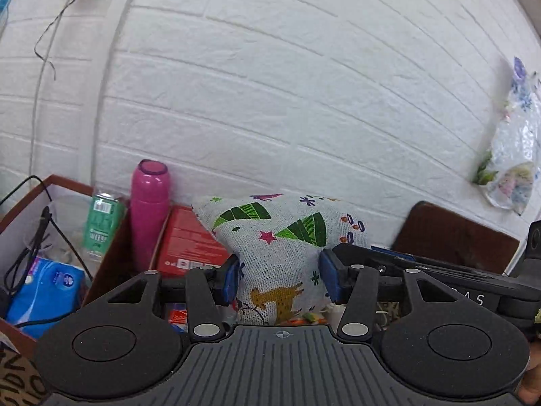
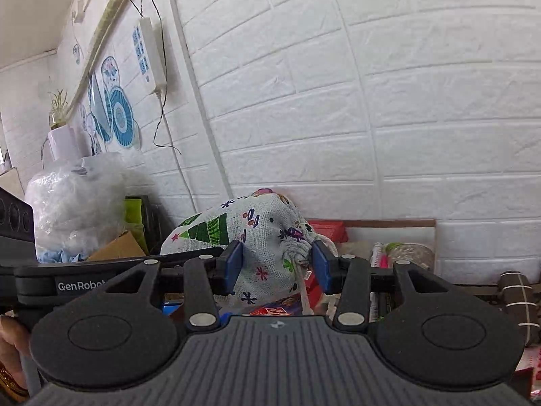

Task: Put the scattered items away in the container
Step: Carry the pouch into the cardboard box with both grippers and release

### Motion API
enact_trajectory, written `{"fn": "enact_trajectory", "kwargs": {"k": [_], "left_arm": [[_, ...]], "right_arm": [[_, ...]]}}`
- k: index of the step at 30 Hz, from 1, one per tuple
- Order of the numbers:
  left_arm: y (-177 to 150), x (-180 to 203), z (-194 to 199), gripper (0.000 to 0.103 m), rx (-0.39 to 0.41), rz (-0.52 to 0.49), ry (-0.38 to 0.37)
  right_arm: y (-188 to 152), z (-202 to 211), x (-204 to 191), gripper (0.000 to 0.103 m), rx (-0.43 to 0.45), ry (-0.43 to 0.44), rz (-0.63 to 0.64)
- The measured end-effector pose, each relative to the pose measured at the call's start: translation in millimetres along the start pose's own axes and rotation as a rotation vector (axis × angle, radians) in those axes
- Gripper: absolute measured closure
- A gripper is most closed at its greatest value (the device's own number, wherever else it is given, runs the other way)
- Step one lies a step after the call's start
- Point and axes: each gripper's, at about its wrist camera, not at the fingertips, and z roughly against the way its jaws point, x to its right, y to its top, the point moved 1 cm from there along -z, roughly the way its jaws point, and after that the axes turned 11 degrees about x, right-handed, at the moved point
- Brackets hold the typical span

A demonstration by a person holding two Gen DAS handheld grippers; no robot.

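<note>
A white cloth drawstring bag [image 1: 280,233] printed with green leaves, stars and a yellow animal hangs lifted in front of the white brick wall. My left gripper [image 1: 280,280] is shut on it, its blue pads [image 1: 230,280] pressing both sides. In the right wrist view the same cloth bag [image 2: 267,233] sits between the pads of my right gripper [image 2: 278,267], which is shut on it near the gathered neck and white cord [image 2: 302,284]. Each tool's black body reaches into the other's view. A brown-rimmed box [image 1: 20,209] with a white inside stands at the left.
The box holds a blue tissue pack [image 1: 44,287], black cables and a green-labelled bottle [image 1: 101,223]. A pink flask [image 1: 148,209] and red carton [image 1: 189,247] stand beside it. A dark brown board [image 1: 453,233] leans at the right. Plastic bags [image 2: 74,199], cardboard and books [image 2: 382,253] crowd the wall.
</note>
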Motion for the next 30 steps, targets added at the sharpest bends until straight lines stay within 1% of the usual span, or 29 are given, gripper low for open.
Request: {"fn": "enact_trajectory", "kwargs": {"k": [2, 3, 4, 5, 6, 7, 8, 10, 12, 14, 15, 17, 18, 23, 27, 30], "left_arm": [[-6, -21, -19, 0.049, -0.027, -0.004, 0.029], [-12, -32, -29, 0.036, -0.046, -0.015, 0.059], [-19, -44, -38, 0.026, -0.072, -0.027, 0.111], [-25, -53, -45, 0.015, -0.098, -0.035, 0.167], [-31, -62, -48, 0.014, -0.112, -0.038, 0.199], [-36, -69, -47, 0.014, -0.110, -0.034, 0.192], [-41, -74, -45, 0.014, -0.104, -0.029, 0.165], [-47, -77, -42, 0.014, -0.094, -0.029, 0.141], [-52, -76, -45, 0.014, -0.100, -0.050, 0.143], [-56, -73, -52, 0.014, -0.120, -0.076, 0.143], [-57, -70, -54, 0.015, -0.121, -0.100, 0.145], [-58, -64, -56, 0.024, -0.116, -0.153, 0.141], [-58, -61, -55, 0.024, -0.119, -0.162, 0.136], [-56, -52, -50, 0.023, -0.117, -0.161, 0.120], [-61, -56, -56, 0.020, -0.142, -0.124, 0.139], [-59, -55, -45, 0.015, -0.135, -0.101, 0.157]], "right_arm": [[-10, -25, 3, 0.052, -0.025, -0.002, -0.023], [-17, -36, 7, 0.049, -0.042, -0.008, -0.035], [-25, -47, 10, 0.045, -0.070, -0.013, -0.037], [-34, -59, 12, 0.036, -0.121, -0.012, -0.029], [-44, -67, 15, 0.039, -0.169, -0.034, -0.018], [-52, -71, 18, 0.040, -0.187, -0.067, -0.004], [-60, -71, 20, 0.042, -0.188, -0.075, 0.012], [-70, -74, 24, 0.051, -0.198, -0.077, 0.014], [-76, -81, 26, 0.064, -0.230, -0.071, 0.008], [-79, -88, 20, 0.068, -0.243, -0.063, 0.018], [-80, -87, 17, 0.068, -0.235, -0.068, 0.042], [-79, -87, 9, 0.068, -0.223, -0.073, 0.094], [-77, -86, 9, 0.068, -0.221, -0.075, 0.103], [-77, -81, 15, 0.068, -0.206, -0.082, 0.071], [-81, -85, 21, 0.069, -0.231, -0.093, 0.052], [-78, -80, 16, 0.067, -0.246, -0.090, 0.067]]}}
